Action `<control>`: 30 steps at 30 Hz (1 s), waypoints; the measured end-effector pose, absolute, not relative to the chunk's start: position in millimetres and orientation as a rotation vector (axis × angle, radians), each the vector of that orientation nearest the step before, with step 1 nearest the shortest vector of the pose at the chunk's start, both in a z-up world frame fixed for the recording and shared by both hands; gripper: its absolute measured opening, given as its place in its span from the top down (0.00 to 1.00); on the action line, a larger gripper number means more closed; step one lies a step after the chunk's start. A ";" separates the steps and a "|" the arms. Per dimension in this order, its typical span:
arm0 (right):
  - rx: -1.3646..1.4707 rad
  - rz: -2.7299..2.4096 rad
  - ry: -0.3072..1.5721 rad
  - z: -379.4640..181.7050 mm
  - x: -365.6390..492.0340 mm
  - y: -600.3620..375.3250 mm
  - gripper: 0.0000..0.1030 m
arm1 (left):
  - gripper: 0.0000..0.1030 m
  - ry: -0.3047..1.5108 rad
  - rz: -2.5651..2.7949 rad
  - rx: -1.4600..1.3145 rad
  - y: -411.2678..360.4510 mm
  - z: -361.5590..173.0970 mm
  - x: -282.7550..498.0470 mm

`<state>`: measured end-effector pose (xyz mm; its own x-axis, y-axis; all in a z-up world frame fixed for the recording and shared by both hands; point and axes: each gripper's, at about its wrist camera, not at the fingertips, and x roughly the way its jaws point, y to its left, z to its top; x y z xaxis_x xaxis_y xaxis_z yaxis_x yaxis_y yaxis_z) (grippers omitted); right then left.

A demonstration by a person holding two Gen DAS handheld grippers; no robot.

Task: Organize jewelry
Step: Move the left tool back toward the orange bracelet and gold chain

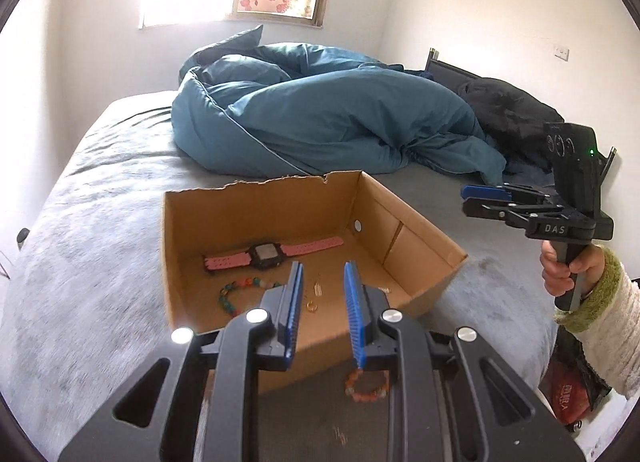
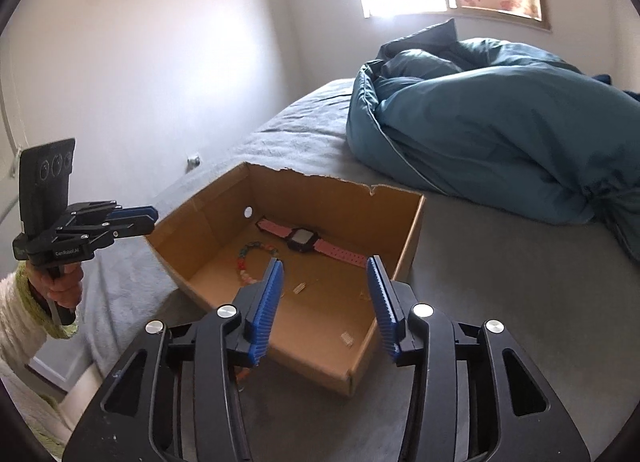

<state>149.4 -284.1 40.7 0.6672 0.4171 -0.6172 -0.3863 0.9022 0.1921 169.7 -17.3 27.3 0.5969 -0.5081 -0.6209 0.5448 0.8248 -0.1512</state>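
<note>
- On the grey bed (image 1: 100, 201), an open cardboard box (image 1: 256, 197) sits near the front edge, with a bunched blue duvet (image 1: 320, 113) on the far side.
- Inside the box lie a pink-strapped watch (image 1: 266, 253), a multicoloured bead bracelet (image 1: 234, 294), and small gold pieces too tiny to identify.
- An orange bead bracelet (image 1: 366, 386) lies outside, on the bed just near the box's front wall, below the left gripper (image 1: 322, 290).
- The left gripper hangs over the box's near edge, jaws narrowly apart, nothing between them.
- The right gripper (image 2: 324, 286) hovers above the box's near right corner, jaws set wider and empty.
- The loose bracelet is probably the next piece: light, limp, beads rounded and likely slippery.
- Pinching across the strand between two beads should hold best; a grip on one bead may slide off.
- The soft bedding gives way, so pressing down could bury the strand.
</note>
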 end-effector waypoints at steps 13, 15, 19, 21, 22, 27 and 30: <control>0.074 0.416 0.760 26.8 73.1 -280.6 0.50 | 0.70 0.755 -0.565 0.037 17.1 10.7 102.8; 0.081 0.421 0.765 24.5 66.4 -277.4 0.50 | 0.69 0.771 -0.556 0.043 18.2 2.4 95.5; 0.080 0.441 0.774 19.5 59.4 -266.9 0.50 | 0.69 0.787 -0.552 0.082 14.2 -14.5 79.6; 0.068 0.456 0.778 17.5 57.7 -260.7 0.50 | 0.69 0.796 -0.549 0.126 7.7 -25.1 72.9; 0.060 0.468 0.784 15.4 57.1 -256.7 0.50 | 0.69 0.799 -0.549 0.141 5.1 -28.9 71.2; 0.016 0.514 0.819 1.6 56.1 -238.7 0.51 | 0.69 0.810 -0.570 0.214 -10.5 -50.5 63.6; -0.023 0.537 0.839 -6.8 58.5 -227.5 0.53 | 0.69 0.816 -0.579 0.259 -17.9 -61.7 64.3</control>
<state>58.5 -227.5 -6.8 0.5436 0.4433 -0.7127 -0.4609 0.8673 0.1879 64.3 -17.9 -61.7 0.5428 -0.3848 -0.7465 0.5776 0.8163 -0.0009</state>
